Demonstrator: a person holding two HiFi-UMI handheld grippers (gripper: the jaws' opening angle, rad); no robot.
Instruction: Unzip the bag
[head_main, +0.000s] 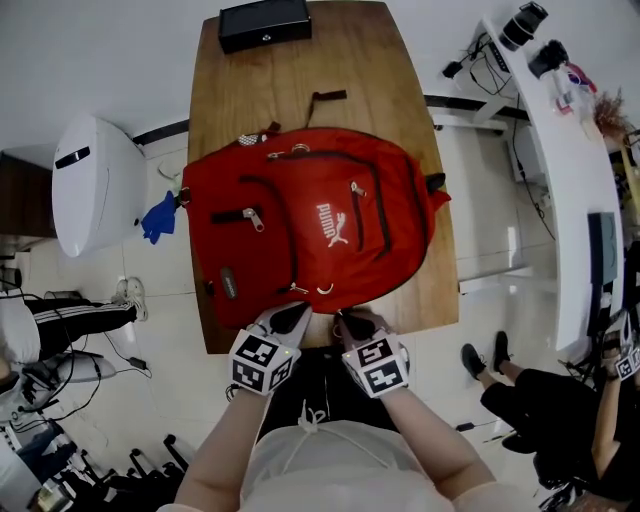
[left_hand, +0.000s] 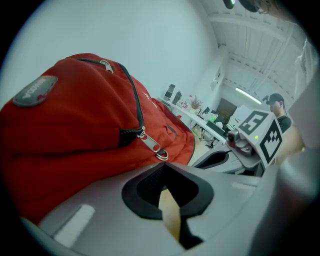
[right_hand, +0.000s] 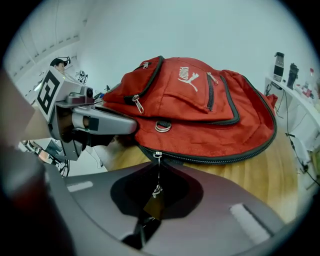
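A red backpack (head_main: 310, 220) lies flat on the wooden table (head_main: 300, 70), its logo face up. Both grippers are at its near edge. My right gripper (head_main: 345, 320) is shut on the zipper pull (right_hand: 158, 172), which hangs from the slider (right_hand: 158, 155) of the main zip running round the bag (right_hand: 210, 115). My left gripper (head_main: 295, 315) sits just left of it, jaws closed at the bag's lower edge (left_hand: 75, 130), seemingly pinching the fabric. A front-pocket zipper pull (left_hand: 152, 145) dangles just above the left gripper (left_hand: 162, 170). The left gripper (right_hand: 100, 122) shows beside the bag in the right gripper view.
A black box (head_main: 265, 22) stands at the table's far end, with a dark strap (head_main: 328, 97) behind the bag. A blue item (head_main: 158, 218) hangs at the bag's left. A white bin (head_main: 90, 180) stands left of the table, a white desk (head_main: 560, 180) to the right. People sit on both sides.
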